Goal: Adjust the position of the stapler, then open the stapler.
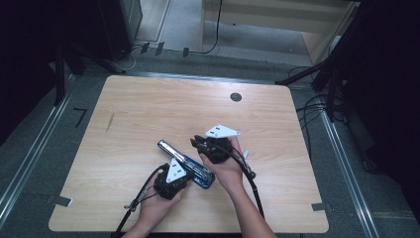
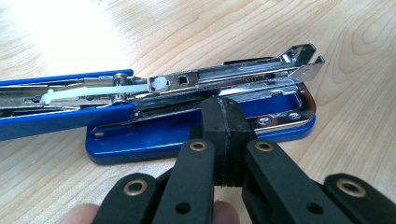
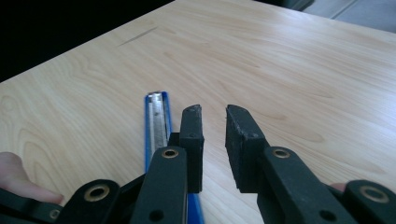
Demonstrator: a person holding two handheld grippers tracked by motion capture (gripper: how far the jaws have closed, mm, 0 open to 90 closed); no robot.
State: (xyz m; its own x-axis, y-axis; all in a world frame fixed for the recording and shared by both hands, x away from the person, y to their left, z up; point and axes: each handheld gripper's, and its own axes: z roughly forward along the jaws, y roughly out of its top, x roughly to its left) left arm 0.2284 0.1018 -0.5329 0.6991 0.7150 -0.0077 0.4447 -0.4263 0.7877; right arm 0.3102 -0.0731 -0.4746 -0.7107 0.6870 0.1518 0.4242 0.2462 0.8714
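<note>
Item: blue stapler [image 1: 185, 164], lying opened out flat on the wooden bench [image 1: 148, 114], near its front edge and a little right of centre. The blue top cover is swung back and stretches away from the base; the chrome staple channel [image 2: 233, 77] lies exposed above the blue base plate.

Left gripper [image 1: 171, 182]: at the stapler's near end, jaws pressed together, pads resting down against the base beside the chrome channel, so it reads as pinning the stapler flat. Whether anything is actually pinched between the pads cannot be told.

Right gripper [image 1: 200, 142]: just beside the stapler's middle, on its right, lifted clear of it. Jaws released, a narrow gap between the pads, nothing in them; the swung-back cover [image 3: 158, 116] shows just left of its jaws.

Handling note, as a judgement: the work looks like tending the open channel, loading or closing. Keep the left gripper's downward hold steady so the base cannot skid. Bring the right gripper in square to the cover's thin edge, jaws wider than the part, and close gently; chrome is slippery and the hinge spring may kick.
</note>
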